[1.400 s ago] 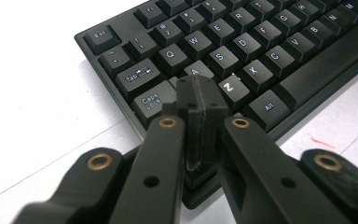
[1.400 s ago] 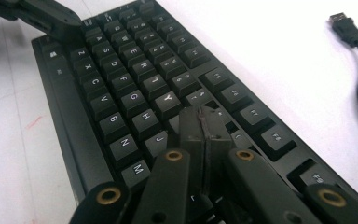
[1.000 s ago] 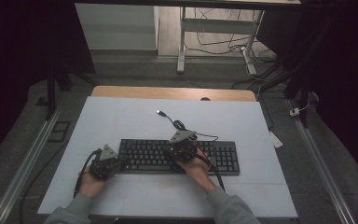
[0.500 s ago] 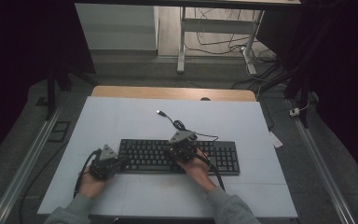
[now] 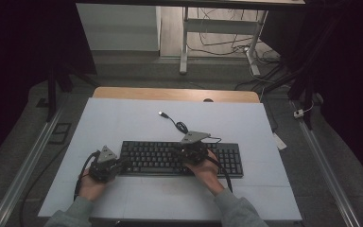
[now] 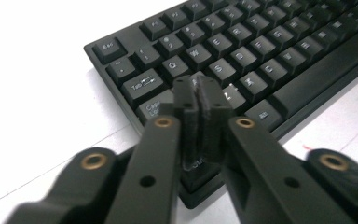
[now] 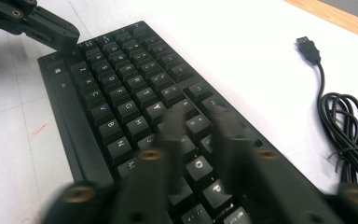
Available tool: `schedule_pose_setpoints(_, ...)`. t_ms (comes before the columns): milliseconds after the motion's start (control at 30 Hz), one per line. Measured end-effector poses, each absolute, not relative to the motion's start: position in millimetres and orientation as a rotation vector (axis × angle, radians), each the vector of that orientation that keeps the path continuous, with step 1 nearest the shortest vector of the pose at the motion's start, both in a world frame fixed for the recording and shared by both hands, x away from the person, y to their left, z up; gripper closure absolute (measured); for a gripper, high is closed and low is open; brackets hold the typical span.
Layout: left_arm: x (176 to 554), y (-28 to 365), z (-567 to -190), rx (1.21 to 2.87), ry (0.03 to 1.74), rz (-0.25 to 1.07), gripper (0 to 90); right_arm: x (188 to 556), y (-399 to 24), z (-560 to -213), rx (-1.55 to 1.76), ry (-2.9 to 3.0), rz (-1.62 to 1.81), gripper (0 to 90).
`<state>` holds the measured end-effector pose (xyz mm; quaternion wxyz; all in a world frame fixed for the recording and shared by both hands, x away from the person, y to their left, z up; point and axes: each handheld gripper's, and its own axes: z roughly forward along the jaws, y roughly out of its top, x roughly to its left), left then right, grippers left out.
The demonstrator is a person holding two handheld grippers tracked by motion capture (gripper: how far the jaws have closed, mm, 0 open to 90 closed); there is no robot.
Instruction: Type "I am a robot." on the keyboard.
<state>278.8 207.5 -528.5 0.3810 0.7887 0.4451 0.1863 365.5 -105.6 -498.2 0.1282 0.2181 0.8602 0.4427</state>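
Left gripper (image 6: 199, 93) nearly closed over keyboard's (image 5: 160, 158) left-end keys, right gripper (image 7: 196, 126) parted, just opening, above its middle keys

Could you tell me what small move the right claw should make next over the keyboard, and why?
Probably lower the right claw onto one key. Its jaws have just been opening, stand apart with nothing between them, and hover blurred above the keyboard near the O and P keys, while the left claw rests nearly shut at the A key.

I work at a white-topped table (image 5: 123, 118) in a dim lab or test room: metal rails (image 5: 26, 165) flank it, loose cables (image 5: 227, 45) trail across the grey floor, and a black keyboard (image 5: 160, 158) lies before me.
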Motion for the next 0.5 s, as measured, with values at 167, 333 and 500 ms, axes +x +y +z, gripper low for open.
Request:
schedule_pose_setpoints(167,276,209,-524,1.952,1.14,0.476,57.7,363,-116,-497,0.644,2.491,1.314,54.9)
schedule_pose_setpoints(333,276,208,-522,1.942,1.165,0.457,38.2,361,-128,-496,0.664,2.49,1.33,49.4)
schedule_pose_setpoints(500,275,209,-520,1.937,1.164,0.439,32.3,357,-138,-496,0.675,2.495,1.322,46.2)
